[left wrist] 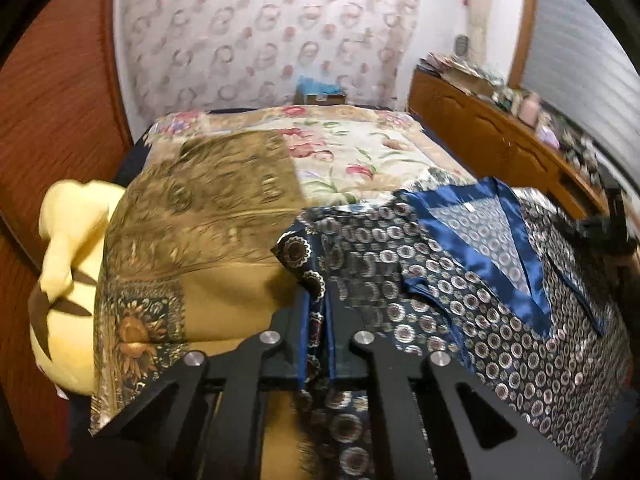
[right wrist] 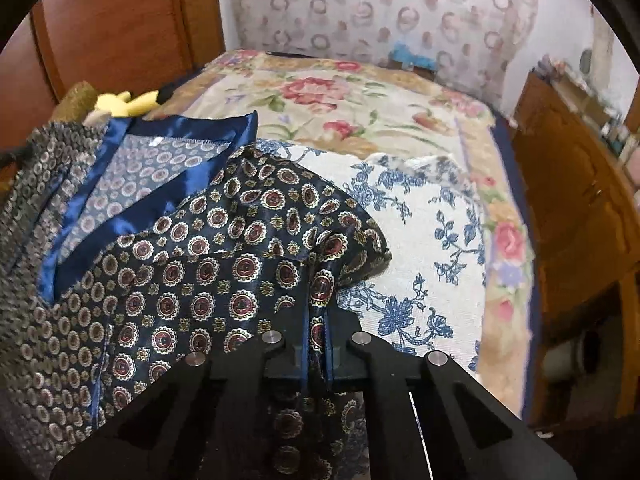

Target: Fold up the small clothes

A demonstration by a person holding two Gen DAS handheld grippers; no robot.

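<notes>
A dark blue satin garment (left wrist: 460, 280) with a round medallion print and a shiny blue V-neck trim (left wrist: 480, 240) lies spread over the near part of a bed. My left gripper (left wrist: 316, 344) is shut on its left edge, and the pinched fabric stands up between the fingers. My right gripper (right wrist: 318, 340) is shut on the right edge of the same garment (right wrist: 200, 272), which bunches up at the jaws. The blue trim also shows in the right wrist view (right wrist: 132, 184). The other gripper shows in black at the right edge of the left wrist view (left wrist: 604, 228).
The bed has a floral cover (left wrist: 352, 156). A gold patterned cloth (left wrist: 200, 220) and a yellow plush toy (left wrist: 68, 256) lie left of the garment. A blue-flowered white cloth (right wrist: 420, 240) lies right of it. A cluttered wooden dresser (left wrist: 500, 132) stands at the right.
</notes>
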